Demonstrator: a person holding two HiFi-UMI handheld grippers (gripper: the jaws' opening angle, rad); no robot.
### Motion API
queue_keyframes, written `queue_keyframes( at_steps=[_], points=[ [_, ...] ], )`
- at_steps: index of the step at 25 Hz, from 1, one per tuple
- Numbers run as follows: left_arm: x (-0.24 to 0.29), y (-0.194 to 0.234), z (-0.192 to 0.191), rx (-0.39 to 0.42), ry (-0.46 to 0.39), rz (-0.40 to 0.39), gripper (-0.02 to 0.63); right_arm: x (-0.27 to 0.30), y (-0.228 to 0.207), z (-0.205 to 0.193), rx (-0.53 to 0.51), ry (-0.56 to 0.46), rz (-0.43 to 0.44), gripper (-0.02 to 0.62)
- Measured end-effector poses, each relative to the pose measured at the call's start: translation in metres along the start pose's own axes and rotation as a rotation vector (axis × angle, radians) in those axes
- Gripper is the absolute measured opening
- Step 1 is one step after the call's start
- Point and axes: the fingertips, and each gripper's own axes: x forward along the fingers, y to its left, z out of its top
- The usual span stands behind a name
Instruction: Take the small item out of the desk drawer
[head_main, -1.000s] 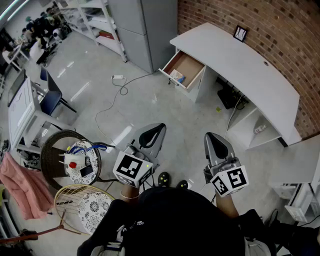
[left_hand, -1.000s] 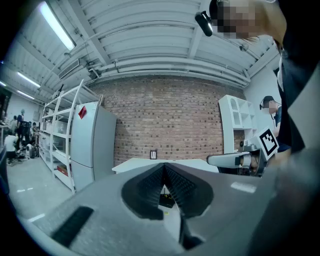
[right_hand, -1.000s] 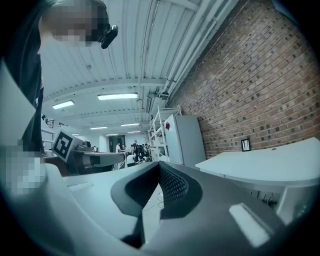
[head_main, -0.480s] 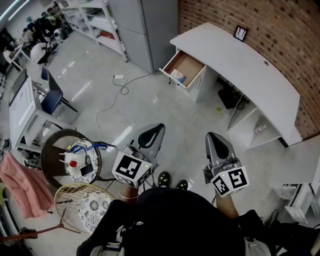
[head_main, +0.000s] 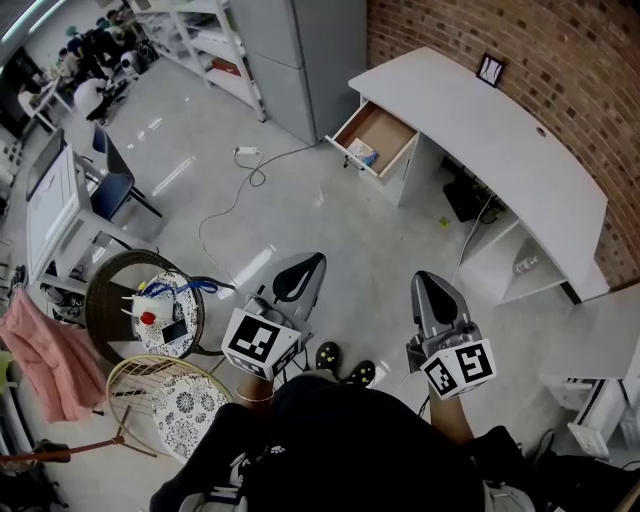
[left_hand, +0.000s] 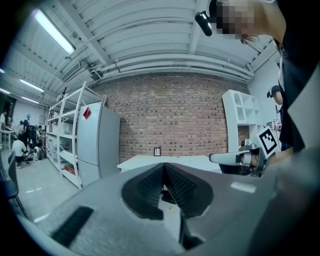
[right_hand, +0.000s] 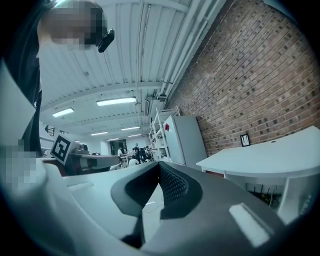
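- The small item (head_main: 361, 153), a pale blue-and-white thing too small for us to name more closely, lies in the desk drawer (head_main: 386, 127), at its front end, close against the front wall
- The drawer stands pulled out from the end of the white curved desk (head_main: 480, 125) that is nearest the tall grey cabinet (head_main: 300, 50); the rest of its brown bottom shows
- We stand on the grey floor well apart from the desk, with both grippers held out before us side by side and pointing roughly toward it
- Our left gripper (head_main: 314, 263) has its jaws pressed together with nothing between them; in the left gripper view its ribbed pads (left_hand: 177, 182) meet in a closed line
- Our right gripper (head_main: 424, 278) is pressed together and empty as well; in the right gripper view its pads (right_hand: 172, 185) touch along their length
- Neither gripper is near the drawer or the item
- A small black picture frame (head_main: 489, 69) stands at the desk's back edge, against the brick wall (head_main: 560, 50)
- A white cable (head_main: 232, 195) trails over the floor between us and the drawer
- At our left stands a round wicker table (head_main: 105, 300), with a racket (head_main: 140, 385) lying just beside it
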Motion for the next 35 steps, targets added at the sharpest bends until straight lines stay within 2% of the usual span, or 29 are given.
queue_keyframes(
  at_steps=[8,17,28,35],
  points=[
    [-0.009,-0.008,-0.011,-0.025,0.004,0.03,-0.002,-0.015,-0.006,-0.007,0.027,-0.007,0.025,0.012],
    [-0.004,-0.008,-0.008,-0.032,-0.022,0.028,-0.002,-0.023,-0.013,-0.006,0.02,-0.016,0.006,0.012],
    [0.027,0.016,-0.003,-0.049,-0.049,-0.046,-0.002,-0.003,-0.026,0.003,-0.009,-0.024,-0.065,0.012],
    [0.05,0.044,-0.005,-0.041,-0.029,-0.094,-0.002,0.026,-0.03,0.004,-0.015,-0.021,-0.099,0.012]
  ],
)
